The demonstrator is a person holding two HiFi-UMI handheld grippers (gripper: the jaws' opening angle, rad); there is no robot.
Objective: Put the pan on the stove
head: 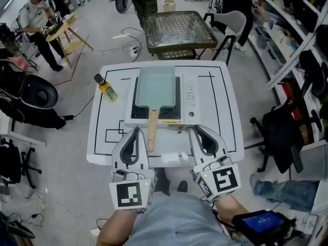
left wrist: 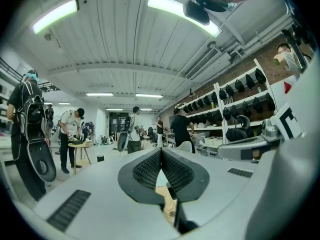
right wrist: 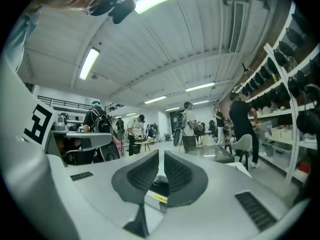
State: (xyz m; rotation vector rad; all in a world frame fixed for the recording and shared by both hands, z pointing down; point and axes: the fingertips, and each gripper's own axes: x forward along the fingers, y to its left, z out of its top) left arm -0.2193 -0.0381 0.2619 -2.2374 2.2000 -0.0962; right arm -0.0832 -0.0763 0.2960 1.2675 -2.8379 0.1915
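Observation:
A rectangular pan [head: 156, 86] with a pale green inside sits on the black-and-white stove [head: 192, 99] in the middle of the white table [head: 225, 117]. Its wooden handle [head: 152, 129] points toward me. My left gripper [head: 134, 132] hovers at the table's front edge, just left of the handle, with its jaws together and nothing between them. In the left gripper view [left wrist: 161, 151] a strip of the wooden handle [left wrist: 167, 204] shows below the pads. My right gripper [head: 197, 132] is at the stove's front right corner, its jaws all but touching and holding nothing [right wrist: 161, 154].
A yellow bottle with a black cap [head: 106, 87] stands at the table's left. A wire mesh cart [head: 179, 32] is behind the table, with a white chair [head: 233, 22] beside it. Shelves line the right wall, and people work at the back left [head: 38, 19].

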